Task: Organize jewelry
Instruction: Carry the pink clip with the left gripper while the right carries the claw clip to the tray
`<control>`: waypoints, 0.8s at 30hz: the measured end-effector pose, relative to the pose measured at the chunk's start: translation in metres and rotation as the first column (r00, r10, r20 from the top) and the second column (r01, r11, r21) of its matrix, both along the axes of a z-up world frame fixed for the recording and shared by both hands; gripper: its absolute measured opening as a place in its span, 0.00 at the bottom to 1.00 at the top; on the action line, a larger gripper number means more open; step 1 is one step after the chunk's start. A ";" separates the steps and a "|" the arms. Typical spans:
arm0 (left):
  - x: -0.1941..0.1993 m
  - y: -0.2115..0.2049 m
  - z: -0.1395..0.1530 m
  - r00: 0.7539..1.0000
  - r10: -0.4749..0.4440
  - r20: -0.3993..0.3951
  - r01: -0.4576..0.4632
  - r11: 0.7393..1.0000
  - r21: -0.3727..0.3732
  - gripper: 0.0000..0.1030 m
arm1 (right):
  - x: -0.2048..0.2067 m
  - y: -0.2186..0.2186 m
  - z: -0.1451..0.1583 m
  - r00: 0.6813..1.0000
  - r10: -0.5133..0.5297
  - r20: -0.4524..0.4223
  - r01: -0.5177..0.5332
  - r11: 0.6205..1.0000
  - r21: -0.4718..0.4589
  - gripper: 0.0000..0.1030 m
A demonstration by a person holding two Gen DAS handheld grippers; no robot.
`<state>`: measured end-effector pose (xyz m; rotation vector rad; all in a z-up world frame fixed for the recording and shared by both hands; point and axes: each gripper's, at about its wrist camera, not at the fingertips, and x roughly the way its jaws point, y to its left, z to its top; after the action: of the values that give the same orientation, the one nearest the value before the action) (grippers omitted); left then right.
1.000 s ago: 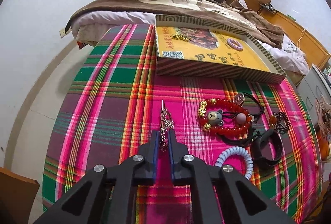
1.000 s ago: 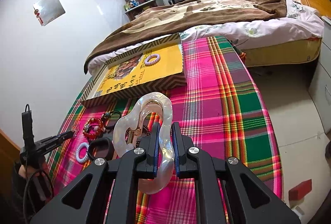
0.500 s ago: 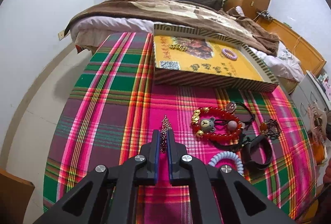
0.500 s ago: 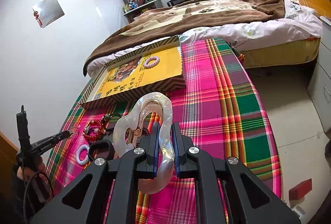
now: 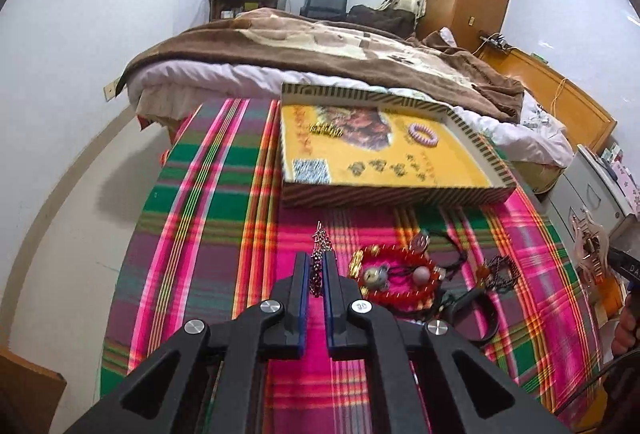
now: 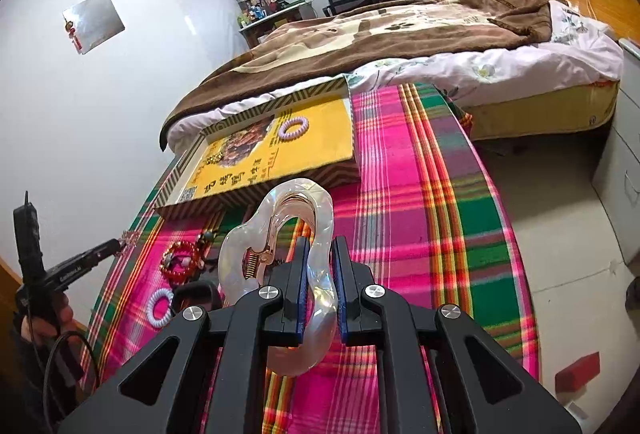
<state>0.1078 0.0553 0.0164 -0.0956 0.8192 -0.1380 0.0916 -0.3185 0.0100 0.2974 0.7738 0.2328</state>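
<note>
My left gripper is shut on a thin beaded silver chain and holds it above the plaid cloth. My right gripper is shut on a pearly hair claw clip, held above the table. A yellow flat box lies at the table's far side with a pink coil tie and a gold chain on it. A red bead bracelet with a bear charm lies right of my left gripper. The left gripper also shows in the right wrist view.
A black band, dark cords and a white-blue coil tie lie on the plaid cloth. A bed stands behind the table. A grey cabinet is at the right.
My left gripper has risen with the chain, which has left the cloth, and tilted up toward the box. My right gripper holds the clip almost still.
</note>
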 end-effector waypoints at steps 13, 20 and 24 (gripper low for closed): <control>0.063 -0.017 0.029 0.998 -0.056 0.037 0.058 0.998 -0.040 0.06 | 0.072 0.008 0.029 1.000 0.015 0.022 -0.014 0.999 -0.048 0.11; 0.108 -0.026 0.031 0.996 -0.080 0.045 0.082 0.995 -0.059 0.06 | 0.128 0.012 0.027 1.000 0.019 -0.010 -0.020 0.997 -0.072 0.11; 0.133 -0.032 0.025 0.994 -0.104 0.037 0.106 0.991 -0.081 0.06 | 0.171 0.014 0.019 0.999 0.015 -0.048 -0.020 0.996 -0.092 0.11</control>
<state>0.2410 0.0236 0.0418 -0.1277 0.7859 -0.2722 0.2622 -0.3041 0.0285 0.2095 0.8321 0.2065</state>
